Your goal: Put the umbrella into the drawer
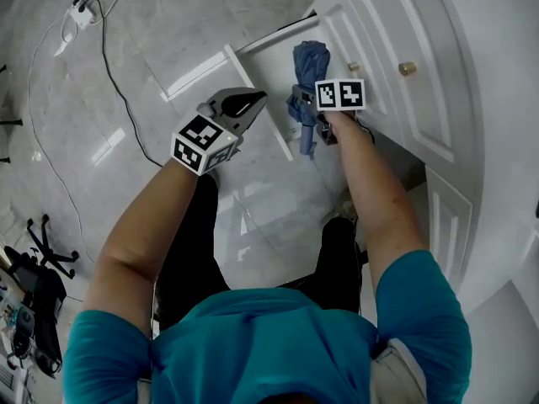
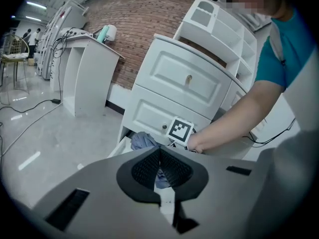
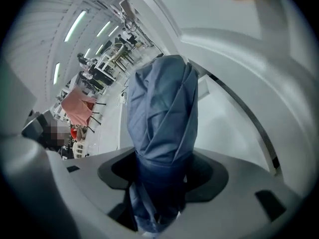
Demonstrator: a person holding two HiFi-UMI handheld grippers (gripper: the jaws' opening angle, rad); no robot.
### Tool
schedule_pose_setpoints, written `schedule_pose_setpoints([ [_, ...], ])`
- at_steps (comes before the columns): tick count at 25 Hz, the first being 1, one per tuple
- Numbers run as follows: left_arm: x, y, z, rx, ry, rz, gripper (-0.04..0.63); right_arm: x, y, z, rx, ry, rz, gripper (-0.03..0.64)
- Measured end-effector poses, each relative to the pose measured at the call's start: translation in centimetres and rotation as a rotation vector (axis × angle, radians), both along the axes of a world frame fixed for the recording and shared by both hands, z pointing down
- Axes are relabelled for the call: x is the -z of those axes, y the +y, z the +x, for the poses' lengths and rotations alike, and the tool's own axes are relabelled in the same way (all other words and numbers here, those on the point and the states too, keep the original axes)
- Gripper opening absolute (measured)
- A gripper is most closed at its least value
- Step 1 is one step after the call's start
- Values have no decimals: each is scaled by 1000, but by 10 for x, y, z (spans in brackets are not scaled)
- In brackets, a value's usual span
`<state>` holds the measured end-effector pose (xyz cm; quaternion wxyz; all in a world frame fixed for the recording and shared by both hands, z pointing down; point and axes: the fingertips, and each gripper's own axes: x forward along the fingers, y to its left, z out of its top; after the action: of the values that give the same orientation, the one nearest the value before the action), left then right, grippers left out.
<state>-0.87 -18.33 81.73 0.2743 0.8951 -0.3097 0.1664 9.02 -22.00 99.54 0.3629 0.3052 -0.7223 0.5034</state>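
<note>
A folded blue umbrella (image 1: 307,87) hangs over the open bottom drawer (image 1: 261,53) of a white cabinet. My right gripper (image 1: 324,124) is shut on the umbrella (image 3: 162,133), whose fabric fills the space between its jaws and points toward the drawer's white inside (image 3: 224,128). My left gripper (image 1: 253,103) hovers to the left of the drawer's front panel, shut with nothing in it. In the left gripper view the umbrella (image 2: 142,141) and the right gripper's marker cube (image 2: 179,130) show just beyond the left gripper (image 2: 160,163).
The white cabinet (image 1: 404,66) has round knobs (image 1: 407,68) on its upper drawers. A cable and power strip (image 1: 80,13) lie on the glossy floor at the upper left. A black chair base (image 1: 42,242) sits at the left edge. A white desk (image 2: 89,73) stands by a brick wall.
</note>
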Motion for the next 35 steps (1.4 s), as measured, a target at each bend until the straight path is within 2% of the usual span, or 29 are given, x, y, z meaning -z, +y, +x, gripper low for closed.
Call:
schedule_pose_setpoints([
  [9,-41,-19,7,-52,12,9,15,-79,-20,11,-71,69,-9,276],
  [15,-52,-21,3,-68,21,7,15,-118,-32,16,-157,64,-70,278],
  [18,-53,-21,-1,-51,35,0,15,-128,-41,14,-191,56,-81,278],
  [23,-56,-20,-6,-36,42,0,15,-134,-51,5,-166,67,-43,278],
  [26,-57,-20,-9,-29,44,2,15,-143,-55,7,-206,88,-27,278],
  [31,-58,-21,-16,-16,45,9,14,-161,-46,15,-241,151,-55,278],
  [35,-58,-19,-20,-10,45,14,15,-169,-40,20,-261,161,-88,281],
])
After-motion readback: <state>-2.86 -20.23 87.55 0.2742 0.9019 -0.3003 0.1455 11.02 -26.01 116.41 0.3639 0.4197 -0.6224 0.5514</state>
